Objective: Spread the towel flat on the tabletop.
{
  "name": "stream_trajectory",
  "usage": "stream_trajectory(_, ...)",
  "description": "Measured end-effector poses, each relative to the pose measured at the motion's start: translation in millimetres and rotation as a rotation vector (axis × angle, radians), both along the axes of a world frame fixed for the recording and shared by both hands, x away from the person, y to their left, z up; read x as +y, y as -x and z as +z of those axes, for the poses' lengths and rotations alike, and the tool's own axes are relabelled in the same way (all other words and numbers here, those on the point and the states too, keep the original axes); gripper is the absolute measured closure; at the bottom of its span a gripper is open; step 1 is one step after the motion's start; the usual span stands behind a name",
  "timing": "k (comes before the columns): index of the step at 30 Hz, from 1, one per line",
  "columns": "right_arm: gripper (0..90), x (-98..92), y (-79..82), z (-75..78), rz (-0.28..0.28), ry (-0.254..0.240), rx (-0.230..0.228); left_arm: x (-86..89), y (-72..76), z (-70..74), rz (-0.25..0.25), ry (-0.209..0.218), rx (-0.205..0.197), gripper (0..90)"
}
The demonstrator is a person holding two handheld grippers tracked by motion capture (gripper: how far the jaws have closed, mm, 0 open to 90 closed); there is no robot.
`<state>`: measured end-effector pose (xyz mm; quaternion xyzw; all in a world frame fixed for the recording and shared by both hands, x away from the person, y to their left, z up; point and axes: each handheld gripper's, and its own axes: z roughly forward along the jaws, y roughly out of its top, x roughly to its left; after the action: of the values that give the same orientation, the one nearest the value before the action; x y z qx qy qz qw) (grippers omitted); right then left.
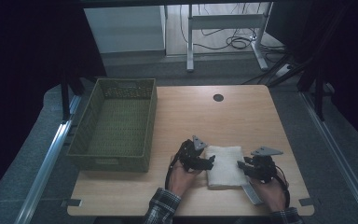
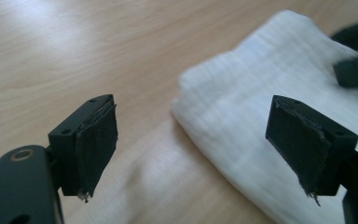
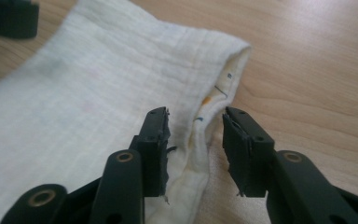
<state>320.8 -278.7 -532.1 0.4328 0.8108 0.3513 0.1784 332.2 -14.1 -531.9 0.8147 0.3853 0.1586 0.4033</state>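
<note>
A folded white cloth [image 1: 223,165] lies flat near the front of the wooden table [image 1: 200,121], between my two grippers. My left gripper [image 1: 209,161] sits at its left edge, jaws wide open. In the left gripper view [image 2: 196,149] the cloth's corner [image 2: 261,93] lies between and beyond the pads, untouched. My right gripper [image 1: 242,166] is at the cloth's right edge. In the right gripper view [image 3: 196,144] its jaws straddle the folded edge of the cloth [image 3: 98,102] with a gap on each side, so it is open.
A green woven basket [image 1: 151,121] stands at the left of the table, with nothing in it. A round cable hole [image 1: 218,97] sits near the far edge. Bare wood stretches behind the cloth. Forearms in plaid sleeves come in from the bottom.
</note>
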Motion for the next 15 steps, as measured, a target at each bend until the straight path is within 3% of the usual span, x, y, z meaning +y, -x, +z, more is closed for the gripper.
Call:
stream_trajectory(4, 56.1, -6.2, 8.5, 7.9, 0.003, -0.001, -0.018, -2.9, 10.4, -6.2, -0.040, -0.021, 0.005, 16.0)
stream_trajectory(8, 55.7, -13.4, 13.7, 6.8, -0.002, 0.008, -0.008, -7.4, 10.5, -18.5, -0.031, -0.090, 0.008, 15.8)
stream_trajectory(15, 55.7, -9.5, 11.4, -5.0, 0.011, 0.017, 0.025, -0.9, 7.4, -22.9, 0.006, -0.125, 0.000, 16.0)
